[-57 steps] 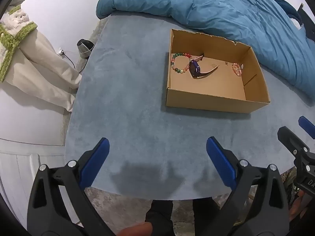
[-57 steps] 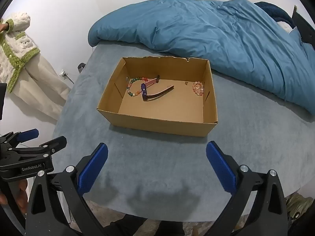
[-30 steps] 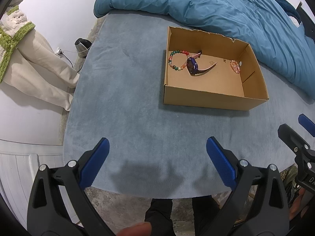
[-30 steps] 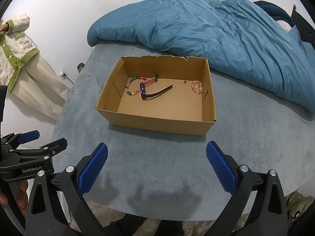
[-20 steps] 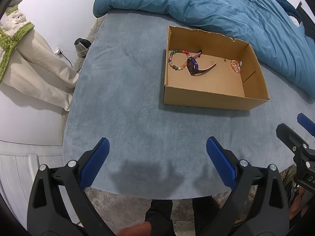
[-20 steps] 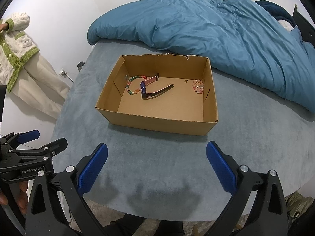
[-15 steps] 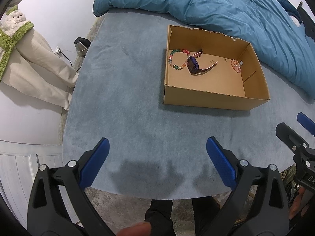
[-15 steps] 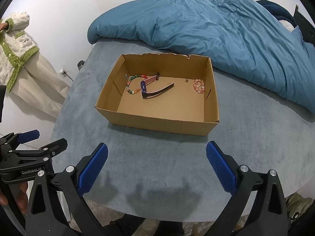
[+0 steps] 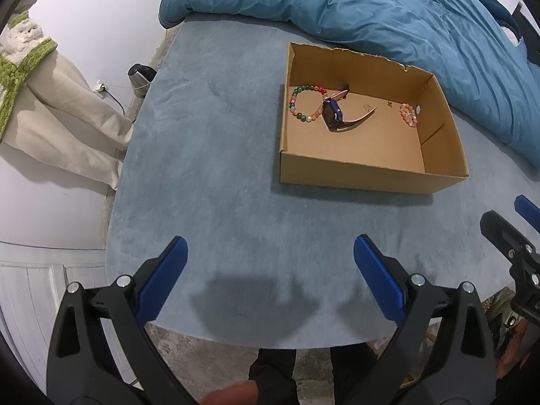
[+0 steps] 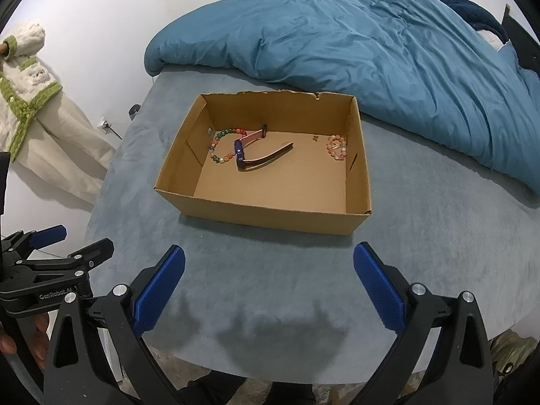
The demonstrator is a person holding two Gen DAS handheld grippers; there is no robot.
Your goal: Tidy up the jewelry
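An open cardboard box (image 9: 354, 175) (image 10: 270, 217) sits on the grey-blue bed. Inside lie a multicoloured bead bracelet (image 9: 303, 103) (image 10: 221, 145), a purple watch with a pink strap (image 9: 334, 114) (image 10: 249, 152) and a small pink bead bracelet (image 9: 407, 114) (image 10: 336, 147). My left gripper (image 9: 270, 263) hangs open over the near bed edge, left of the box. My right gripper (image 10: 270, 270) is open too, just in front of the box. Neither holds anything.
A rumpled blue duvet (image 9: 371, 10) (image 10: 371, 67) lies behind and right of the box. A cream and green cardigan with beige trousers (image 9: 50, 108) (image 10: 40, 101) hangs at the left wall. A dark kettle (image 9: 139, 76) stands on the floor by a socket.
Both grippers have stayed open and nearly still; the views shifted only slightly, and the box and jewelry have not moved.
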